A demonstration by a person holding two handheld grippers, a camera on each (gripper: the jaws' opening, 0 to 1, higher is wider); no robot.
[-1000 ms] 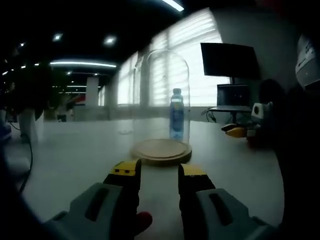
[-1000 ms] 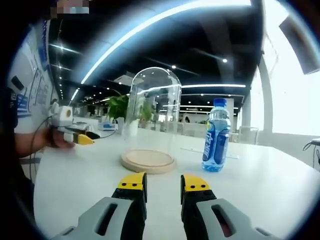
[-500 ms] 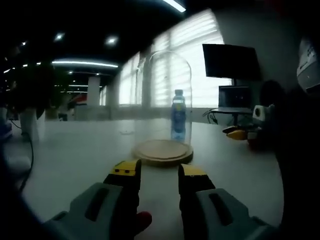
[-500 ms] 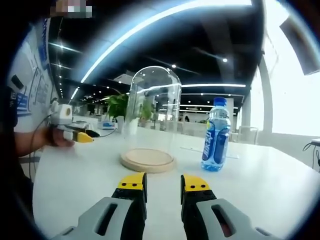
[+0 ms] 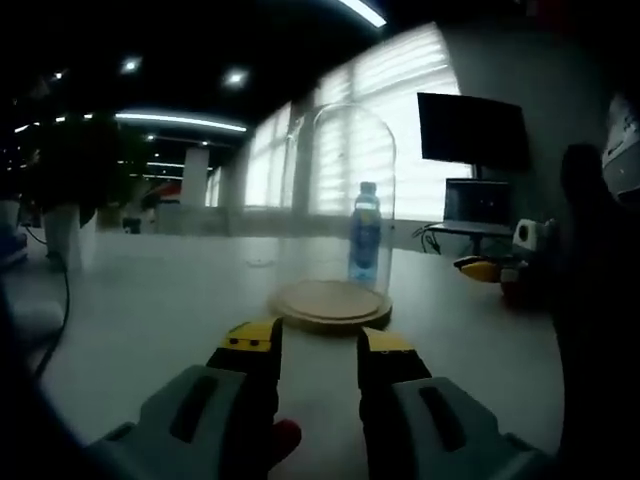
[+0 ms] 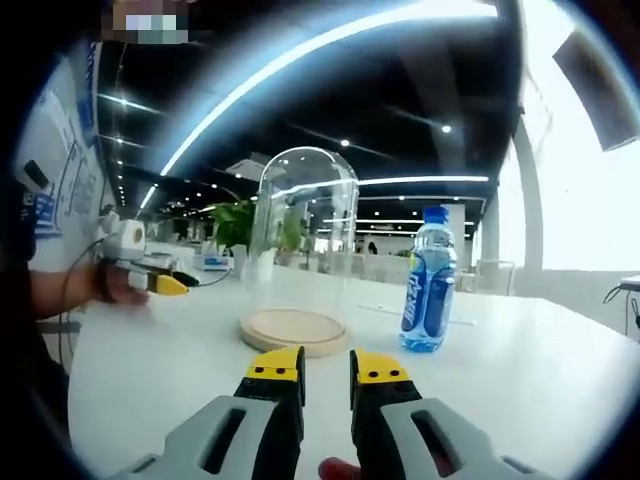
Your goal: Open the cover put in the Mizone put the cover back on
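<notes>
Cover (image 6: 303, 235) first: I see the glass dome seated on its wooden base (image 6: 294, 330), Mizone (image 6: 428, 279) upright beside it on the table (image 6: 520, 380). My left gripper (image 5: 316, 340) and right gripper (image 6: 326, 363) are both parted, empty. I'd pinch high and lift straight up.

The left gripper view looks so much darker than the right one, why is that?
Left gripper view faces bright blinds behind the glass dome, so the bottle and table turn dim. Right gripper view has the window at its side, so the bottle shows clearly.
</notes>
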